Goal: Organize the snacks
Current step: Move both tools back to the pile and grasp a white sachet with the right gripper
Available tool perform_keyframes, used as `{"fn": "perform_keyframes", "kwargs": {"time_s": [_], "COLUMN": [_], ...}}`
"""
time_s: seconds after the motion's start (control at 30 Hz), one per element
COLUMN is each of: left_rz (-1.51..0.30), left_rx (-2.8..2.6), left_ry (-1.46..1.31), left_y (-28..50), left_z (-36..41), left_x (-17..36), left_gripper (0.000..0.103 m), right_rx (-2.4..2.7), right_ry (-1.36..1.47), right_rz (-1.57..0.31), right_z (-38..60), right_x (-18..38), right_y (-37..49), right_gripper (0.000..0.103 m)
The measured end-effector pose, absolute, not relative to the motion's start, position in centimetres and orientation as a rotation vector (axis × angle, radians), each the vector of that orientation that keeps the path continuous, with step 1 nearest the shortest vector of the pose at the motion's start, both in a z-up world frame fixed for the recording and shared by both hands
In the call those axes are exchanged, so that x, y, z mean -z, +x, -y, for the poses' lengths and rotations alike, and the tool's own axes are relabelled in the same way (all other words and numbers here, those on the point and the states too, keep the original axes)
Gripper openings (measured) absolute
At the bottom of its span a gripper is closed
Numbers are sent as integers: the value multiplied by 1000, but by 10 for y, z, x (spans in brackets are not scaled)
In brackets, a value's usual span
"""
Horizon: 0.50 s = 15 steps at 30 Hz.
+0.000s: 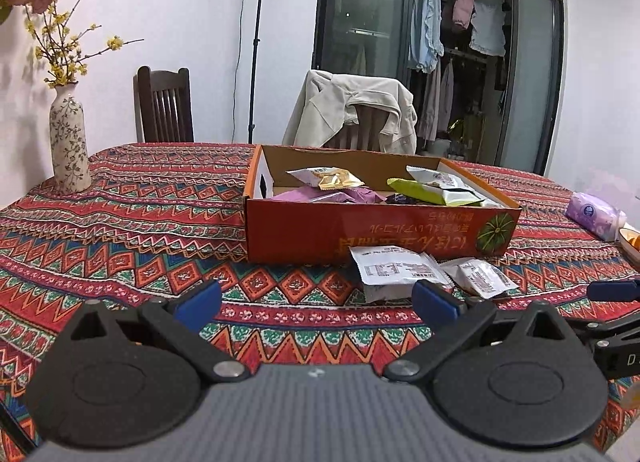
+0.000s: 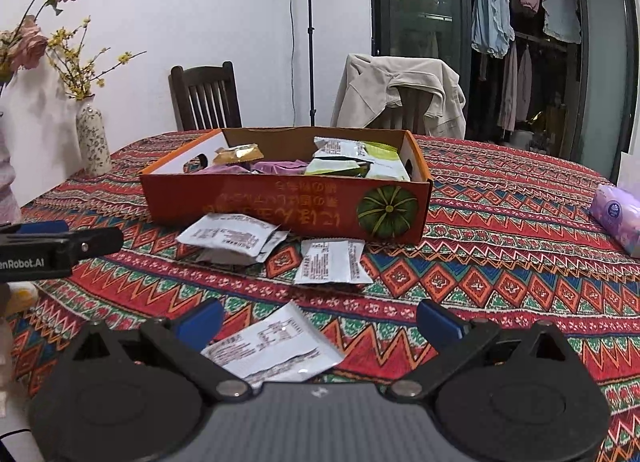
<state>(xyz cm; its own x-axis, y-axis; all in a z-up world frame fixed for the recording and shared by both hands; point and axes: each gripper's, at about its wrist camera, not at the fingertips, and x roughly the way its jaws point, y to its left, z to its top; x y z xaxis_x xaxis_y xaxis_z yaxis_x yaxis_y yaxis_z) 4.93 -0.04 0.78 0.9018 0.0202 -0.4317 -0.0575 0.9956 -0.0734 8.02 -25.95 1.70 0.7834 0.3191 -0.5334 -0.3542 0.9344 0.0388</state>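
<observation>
Nearest the right gripper [image 2: 318, 322], a white snack packet [image 2: 276, 346] lies flat on the desk [image 2: 500, 262], between the spread blue fingers [image 2: 438, 324] and slightly toward the left one. Its long axis runs diagonally, from near-left to far-right. Nothing is held. The right hand appears better placed for this packet.

Beyond the fingertips, a second white packet [image 2: 332, 262] lies flat. Farther, left of centre, a stacked pair of packets [image 2: 232, 238] touches the front wall of the orange cardboard box [image 2: 280, 202].

Left gripper [image 1: 316, 302] fingers likewise stand apart and empty; the stacked pair [image 1: 394, 270] lies just past its right finger [image 1: 434, 302].

Inside the box, several packets [image 2: 352, 160] are already collected. A patterned cloth covers the desk. A vase [image 2: 93, 142] stands far left, a tissue pack [image 2: 618, 214] far right, and chairs [image 2: 206, 96] beyond.
</observation>
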Motion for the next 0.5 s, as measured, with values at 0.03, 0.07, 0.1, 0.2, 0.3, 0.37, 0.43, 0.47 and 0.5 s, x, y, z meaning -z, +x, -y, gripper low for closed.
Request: {"fn": "perform_keyframes", "kwargs": {"time_s": [0.03,0.07,0.1,0.2,0.3,0.37,0.43,0.47,0.5], "left_rz": [-441,-438,-435,-432,-427,-427,-427,-427,-428], "left_rx": [-39,-38,-39,-37,-34,-33,-33,-33,-33], "left_ry": [-86,-86,-85,-84,-84,-83,-83,-84,-84], "left_y": [46,44,41,35,29,26,24,24,23], "left_z": [0,0,0,1,2,3,3,3,3], "left_x": [-8,-9,-9,-9,-9,-9,-9,-9,-9], "left_gripper": [103,103,103,103,103,103,103,103,103], "right_rx": [-363,-362,-361,-362,-359,-353,-346,-345,-344], "right_ry": [-65,-64,-62,-54,-47,-38,-22,-14,-8], "right_rz": [-562,-561,-560,-563,-579,-590,-603,-610,-619], "right_z": [260,259,259,259,257,256,255,254,254], "right_x": [-17,-18,-19,-18,-15,-13,-11,-10,-8], "right_y": [78,75,73,67,63,62,62,63,65], "right_gripper": [103,103,103,103,103,103,103,103,103]}}
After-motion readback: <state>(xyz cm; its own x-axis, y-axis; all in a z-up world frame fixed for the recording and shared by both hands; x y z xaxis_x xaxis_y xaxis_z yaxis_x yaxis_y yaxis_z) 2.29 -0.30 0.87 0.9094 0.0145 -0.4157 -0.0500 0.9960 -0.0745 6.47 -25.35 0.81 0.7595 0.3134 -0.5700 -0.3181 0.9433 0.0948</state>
